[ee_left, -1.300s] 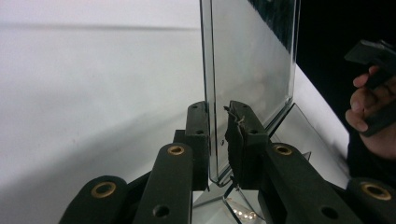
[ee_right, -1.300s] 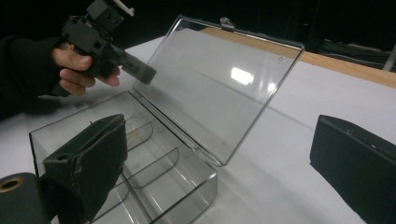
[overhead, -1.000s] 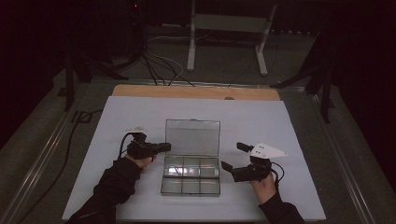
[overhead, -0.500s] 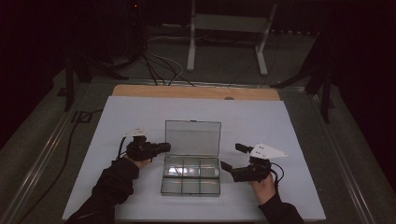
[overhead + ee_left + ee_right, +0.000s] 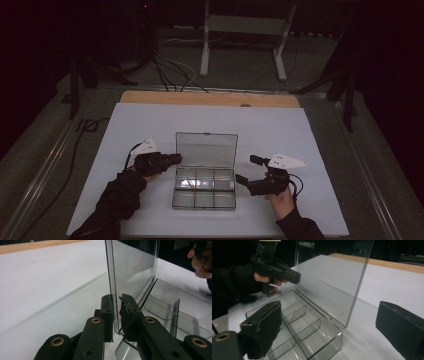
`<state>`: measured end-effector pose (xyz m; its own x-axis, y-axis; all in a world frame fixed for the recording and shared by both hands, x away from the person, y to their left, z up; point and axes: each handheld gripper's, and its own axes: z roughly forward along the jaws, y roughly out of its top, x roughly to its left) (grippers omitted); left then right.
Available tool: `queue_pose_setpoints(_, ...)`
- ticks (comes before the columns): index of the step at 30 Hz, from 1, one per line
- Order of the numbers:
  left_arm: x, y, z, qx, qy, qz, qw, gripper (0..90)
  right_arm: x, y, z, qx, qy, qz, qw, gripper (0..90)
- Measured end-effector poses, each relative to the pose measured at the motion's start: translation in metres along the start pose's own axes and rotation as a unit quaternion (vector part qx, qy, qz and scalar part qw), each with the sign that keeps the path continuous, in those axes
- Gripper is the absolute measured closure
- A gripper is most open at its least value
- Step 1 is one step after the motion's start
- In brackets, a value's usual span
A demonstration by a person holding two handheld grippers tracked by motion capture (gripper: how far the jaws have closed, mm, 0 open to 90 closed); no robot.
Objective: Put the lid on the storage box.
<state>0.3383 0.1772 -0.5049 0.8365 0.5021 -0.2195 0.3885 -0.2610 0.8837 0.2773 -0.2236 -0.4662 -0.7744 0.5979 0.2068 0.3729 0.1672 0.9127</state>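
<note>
A clear plastic compartment box [image 5: 204,194] lies open on the white table, its lid [image 5: 206,149] standing upright. My left gripper [image 5: 176,159] comes in from the left and is shut on the lid's left edge; the left gripper view has the lid [image 5: 132,267] pinched between the two pads of this gripper [image 5: 116,311]. My right gripper [image 5: 245,170] stands open just right of the box, nothing between its jaws. In the right gripper view its jaws [image 5: 332,323] frame the box's base [image 5: 317,340], where a small pale sliver [image 5: 294,314] lies in one compartment.
The white sheet [image 5: 300,130] covers the table, with a wooden strip [image 5: 210,98] along its far edge. Behind it stand a white frame [image 5: 245,30] and cables on the dark floor. A metal rail runs along each side.
</note>
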Motion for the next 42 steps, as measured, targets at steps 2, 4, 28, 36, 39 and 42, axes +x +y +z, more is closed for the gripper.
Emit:
queue_pose_setpoints(2,0.000,0.000,0.000,-0.002,0.001,0.003,1.0000,82.0,0.000,0.000,0.001,0.004,0.000,0.002,1.0000,5.9)
queue_pose_setpoints(4,-0.001,-0.001,0.000,-0.003,0.001,0.014,0.9999,82.0,0.000,0.000,0.001,-0.001,0.012,0.010,0.9999,5.9)
queue_pose_setpoints(28,-0.010,-0.007,-0.007,-0.018,0.014,0.199,0.9797,83.5,0.002,-0.003,0.013,0.056,0.072,0.031,0.9953,58.4)
queue_pose_setpoints(36,-0.014,-0.009,-0.008,-0.023,0.022,0.239,0.9705,83.5,0.001,-0.004,0.019,0.078,0.069,0.048,0.9934,90.0)
queue_pose_setpoints(39,-0.015,-0.010,-0.009,-0.024,0.022,0.255,0.9663,84.1,-0.001,-0.005,0.019,0.083,0.066,0.058,0.9927,90.0)
queue_pose_setpoints(42,-0.016,-0.010,-0.010,-0.023,0.020,0.270,0.9625,84.5,-0.003,-0.005,0.020,0.087,0.064,0.069,0.9917,90.0)
